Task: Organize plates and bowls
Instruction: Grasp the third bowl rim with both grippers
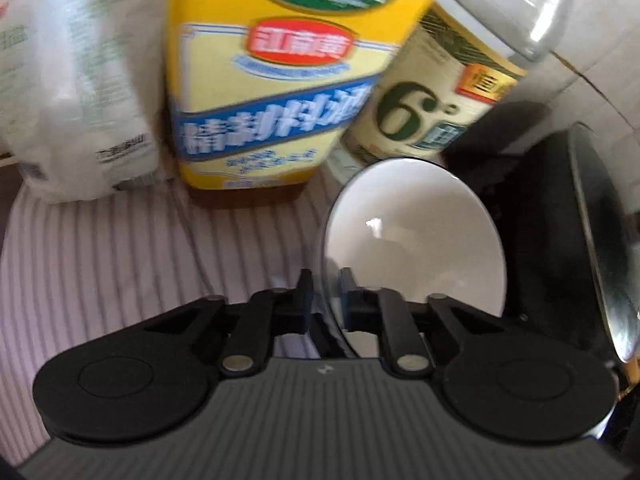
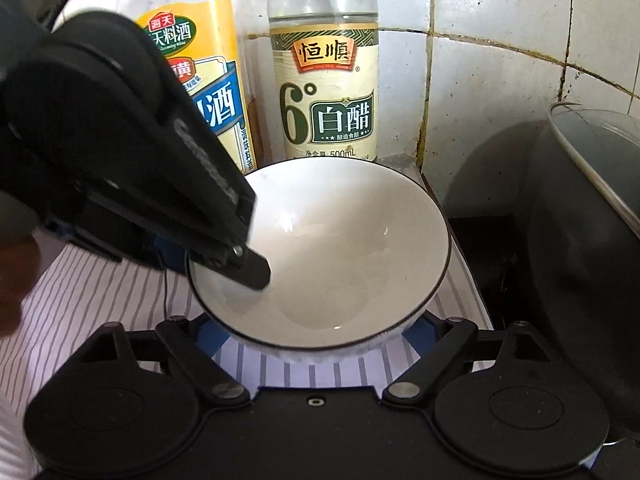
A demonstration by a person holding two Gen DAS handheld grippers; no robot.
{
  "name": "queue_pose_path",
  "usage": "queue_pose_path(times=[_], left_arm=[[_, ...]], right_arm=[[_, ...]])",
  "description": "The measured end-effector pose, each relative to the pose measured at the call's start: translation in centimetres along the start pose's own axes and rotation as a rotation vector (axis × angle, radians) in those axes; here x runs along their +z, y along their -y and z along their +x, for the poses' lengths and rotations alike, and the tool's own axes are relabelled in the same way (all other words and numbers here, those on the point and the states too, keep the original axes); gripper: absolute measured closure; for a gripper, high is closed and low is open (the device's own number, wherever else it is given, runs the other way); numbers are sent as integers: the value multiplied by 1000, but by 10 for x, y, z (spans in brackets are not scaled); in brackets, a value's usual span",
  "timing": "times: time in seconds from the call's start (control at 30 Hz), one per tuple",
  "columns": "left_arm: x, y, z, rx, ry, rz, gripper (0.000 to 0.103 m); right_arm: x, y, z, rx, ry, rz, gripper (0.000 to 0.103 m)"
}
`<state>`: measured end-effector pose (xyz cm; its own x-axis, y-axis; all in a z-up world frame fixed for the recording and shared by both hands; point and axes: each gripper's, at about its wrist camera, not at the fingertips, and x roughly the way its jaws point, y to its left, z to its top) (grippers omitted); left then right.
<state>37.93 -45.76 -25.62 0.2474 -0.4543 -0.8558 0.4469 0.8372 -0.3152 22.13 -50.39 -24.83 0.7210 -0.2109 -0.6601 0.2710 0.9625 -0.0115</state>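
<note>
A white bowl with a thin dark rim (image 2: 336, 252) sits over the striped cloth (image 2: 92, 292). My left gripper (image 1: 325, 292) is shut on the bowl's left rim, one finger inside and one outside; in the left wrist view the bowl (image 1: 416, 236) shows tilted on edge. In the right wrist view the left gripper (image 2: 244, 264) reaches in from the upper left. My right gripper (image 2: 320, 332) is open, its blue-padded fingers on either side of the bowl's base, mostly hidden by it.
A yellow-labelled cooking wine bottle (image 2: 208, 92) and a white vinegar bottle (image 2: 326, 80) stand behind the bowl against the tiled wall (image 2: 500, 40). A dark pot (image 2: 592, 200) stands at right. A white plastic bag (image 1: 72, 92) lies at left.
</note>
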Motion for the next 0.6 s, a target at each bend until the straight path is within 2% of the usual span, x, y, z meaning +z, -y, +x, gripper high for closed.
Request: queue_pose_path(times=[0.07, 0.27, 0.6], left_arm=[[-4, 7, -2, 18, 13, 70, 92], [-14, 2, -17, -7, -7, 69, 92], [-35, 11, -73, 18, -12, 97, 91]], right_arm=[[-1, 0, 1, 0, 7, 11, 10], [-7, -4, -3, -6, 52, -7, 10], [-9, -19, -52, 18, 93, -27, 10]])
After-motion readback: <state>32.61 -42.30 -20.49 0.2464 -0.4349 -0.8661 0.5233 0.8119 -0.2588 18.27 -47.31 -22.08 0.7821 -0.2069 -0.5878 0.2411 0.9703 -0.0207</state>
